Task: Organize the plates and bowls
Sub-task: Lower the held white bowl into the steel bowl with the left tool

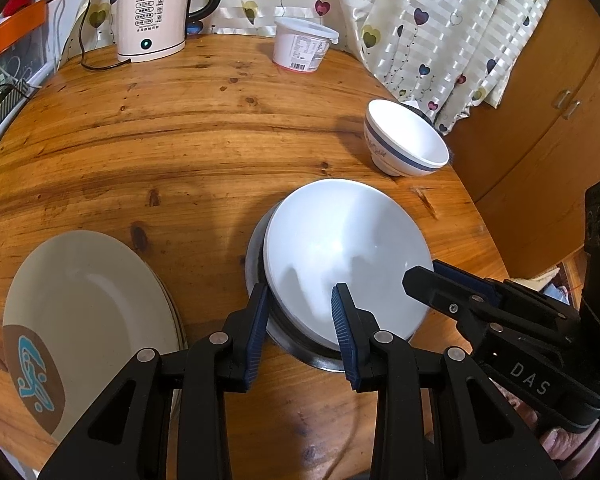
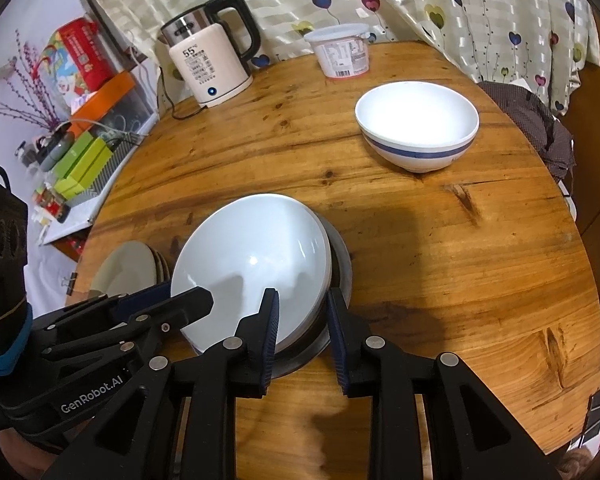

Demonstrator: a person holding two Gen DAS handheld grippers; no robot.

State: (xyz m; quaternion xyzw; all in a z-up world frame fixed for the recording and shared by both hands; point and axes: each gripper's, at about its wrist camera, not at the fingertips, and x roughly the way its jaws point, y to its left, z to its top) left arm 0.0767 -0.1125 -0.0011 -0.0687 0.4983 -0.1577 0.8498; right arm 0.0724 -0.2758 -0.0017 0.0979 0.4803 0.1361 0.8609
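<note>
**Two grippers bracketed a white bowl nested in a metal one**

On a round wooden table [image 1: 180, 128], seen from left to right: a stack of cream plates [image 1: 88, 304] lay at the near left edge, the top one bearing a brown patch with a blue motif. At centre, a plain white bowl [image 1: 340, 256] sat tilted inside a shallow metal bowl [image 1: 300, 350]. Further right and back stood a white bowl with a blue band [image 1: 404, 144], apart from the rest. A kettle [image 1: 152, 16] and a lidded tub [image 1: 302, 46] stood at the far edge.

The left gripper [image 1: 300, 332] had its jaws spread, one finger either side of the white bowl's near-left rim, not visibly pinching it. The right gripper [image 2: 302, 332] likewise stood parted across the near-right rims of both nested bowls, and no clamping showed.

The step in hand appeared to be stacking the bowls, with the white one just seated or about to be lifted; which, I could not tell. The next move probably called for collecting the blue-banded bowl.
</note>
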